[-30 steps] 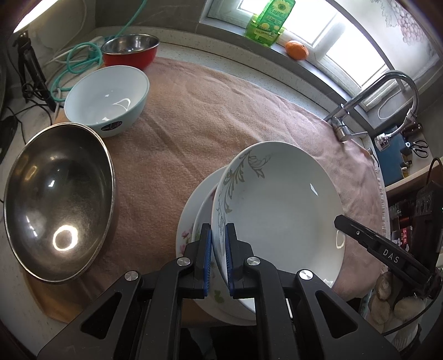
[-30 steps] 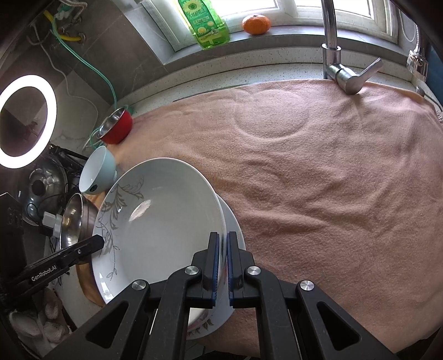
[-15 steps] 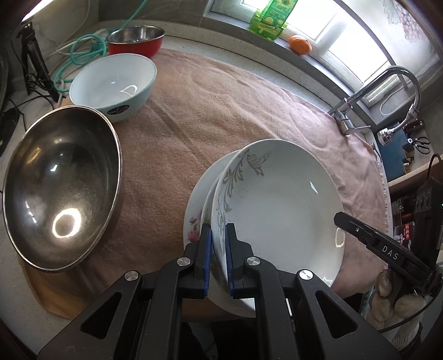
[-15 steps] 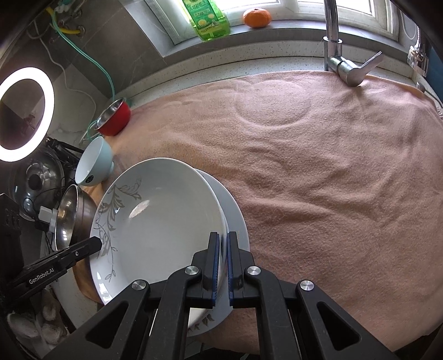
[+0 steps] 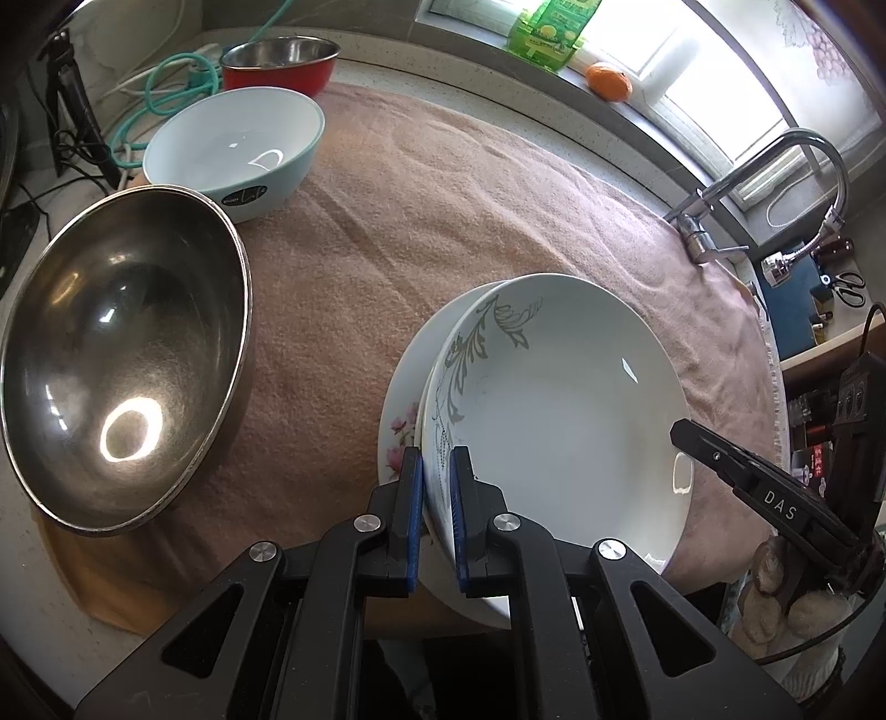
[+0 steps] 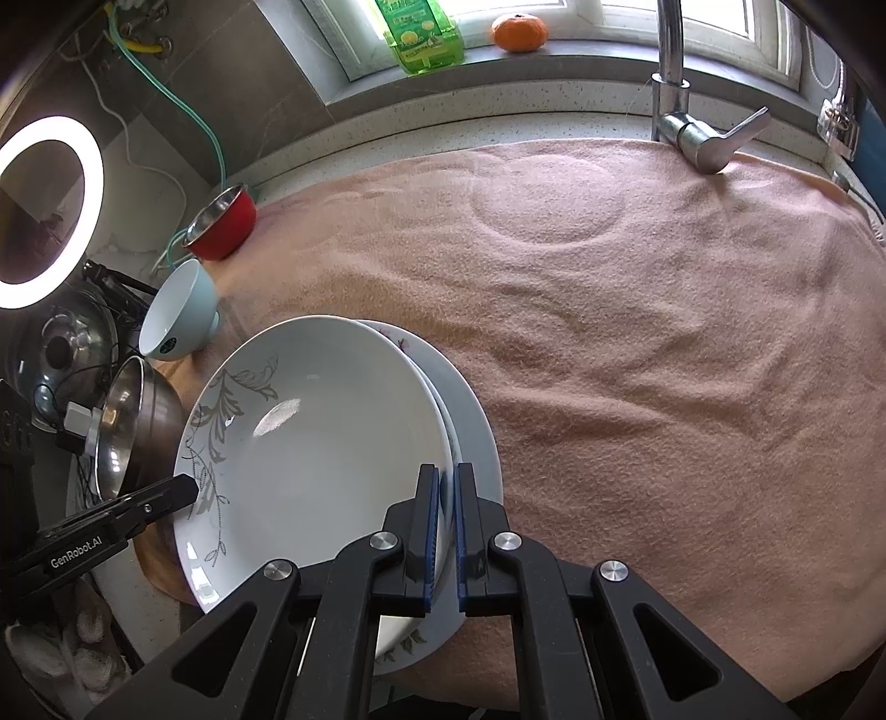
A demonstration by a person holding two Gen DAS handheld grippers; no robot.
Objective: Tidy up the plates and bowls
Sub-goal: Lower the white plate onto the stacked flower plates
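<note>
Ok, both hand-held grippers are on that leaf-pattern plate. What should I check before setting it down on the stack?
1. Left hand-held gripper clamped on leaf-pattern plate rim: ok.
2. Right hand-held gripper clamped on the opposite rim: ok.
3. Plate centred over the floral plate: not ok, offset.
4. Plate seated on stack: cannot tell.
5. Steel bowl clear of the plates: ok.

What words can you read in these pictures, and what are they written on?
"DAS": on the right gripper, along its black finger in the left wrist view.
"GenRobot.AI": on the left gripper, along its black finger in the right wrist view.
Dark round label on the pale blue bowl: has writing, too blurred to read.
Green bottle on the windowsill: printed label, too small to read.
</note>
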